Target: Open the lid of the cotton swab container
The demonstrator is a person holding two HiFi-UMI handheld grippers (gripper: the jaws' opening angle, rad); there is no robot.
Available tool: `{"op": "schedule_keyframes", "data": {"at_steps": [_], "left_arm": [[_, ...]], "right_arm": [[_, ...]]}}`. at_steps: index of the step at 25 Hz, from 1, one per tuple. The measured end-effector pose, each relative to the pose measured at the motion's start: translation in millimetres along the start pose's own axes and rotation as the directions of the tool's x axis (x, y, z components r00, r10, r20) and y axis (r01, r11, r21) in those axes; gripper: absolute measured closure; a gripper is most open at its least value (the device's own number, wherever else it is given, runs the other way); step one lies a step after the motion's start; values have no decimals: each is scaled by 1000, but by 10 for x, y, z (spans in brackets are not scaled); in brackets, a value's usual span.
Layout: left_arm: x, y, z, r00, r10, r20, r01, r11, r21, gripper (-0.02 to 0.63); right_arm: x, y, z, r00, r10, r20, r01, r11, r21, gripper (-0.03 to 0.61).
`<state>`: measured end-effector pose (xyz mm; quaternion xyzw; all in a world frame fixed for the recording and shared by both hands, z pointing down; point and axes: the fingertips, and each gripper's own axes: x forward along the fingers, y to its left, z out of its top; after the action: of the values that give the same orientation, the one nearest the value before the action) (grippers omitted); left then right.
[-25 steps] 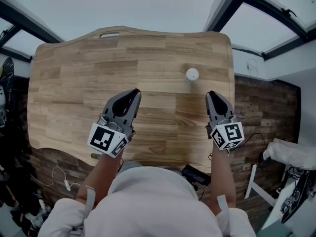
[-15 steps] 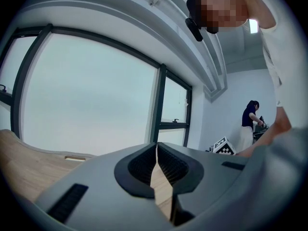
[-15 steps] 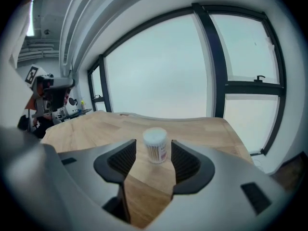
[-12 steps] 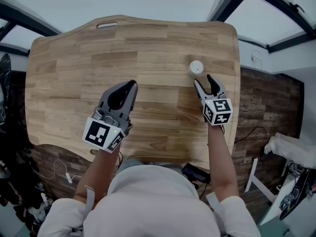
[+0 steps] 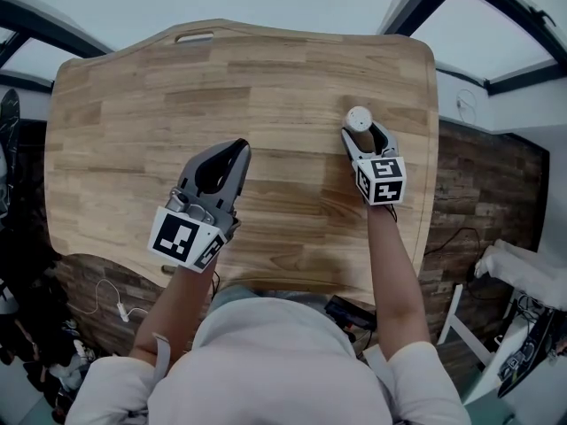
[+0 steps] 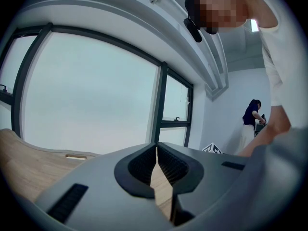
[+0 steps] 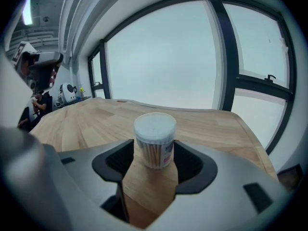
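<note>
**woodfan:** ok so what's the layout here? The biggest thing is that wooden desk (image 5: 133, 104), right?

**gripnerd:** yep, it's a light wood desk with a wavy outline and a slot handle (image 5: 195, 36) cut in at the far edge. It fills most of the head view. The person (image 5: 283, 361) is leaning over the near edge, holding one gripper out on each side.

**woodfan:** what are the grippers up to?

**gripnerd:** the left gripper (image 5: 239, 146) is over the near-middle of the desk. Its jaws are pressed together with nothing in them, and it's well apart from the action. The right gripper (image 5: 364, 137) is out toward the far right part of the desk, tilted down. Its jaws have just been opening and they're spread wide now.

**woodfan:** and the swab tub?

**gripnerd:** the cotton swab container (image 7: 154, 141) stands upright on the desk, right between the right gripper's jaw tips. The pads flank it close on both sides, but I don't see them squeezing it. It's a small clear round tub packed with swabs, and the white lid (image 7: 154, 123) is still on top.
</note>
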<state>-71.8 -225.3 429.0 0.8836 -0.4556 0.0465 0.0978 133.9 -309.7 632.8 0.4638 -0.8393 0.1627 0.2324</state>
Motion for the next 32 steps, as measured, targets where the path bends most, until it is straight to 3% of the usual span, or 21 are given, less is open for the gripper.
{"op": "schedule_keyframes", "data": {"at_steps": [12, 21, 32], "left_arm": [[-11, 51, -68, 1000, 13, -15, -13, 1000, 7, 592], [-80, -19, -70, 999, -23, -28, 24, 1000, 20, 592], [-159, -369, 79, 990, -143, -16, 144, 989, 29, 592]], "right_arm": [[146, -48, -113, 994, -95, -53, 90, 991, -96, 331], [-139, 95, -35, 999, -27, -20, 25, 994, -103, 334], [-817, 577, 270, 992, 126, 16, -121, 974, -191, 336]]}}
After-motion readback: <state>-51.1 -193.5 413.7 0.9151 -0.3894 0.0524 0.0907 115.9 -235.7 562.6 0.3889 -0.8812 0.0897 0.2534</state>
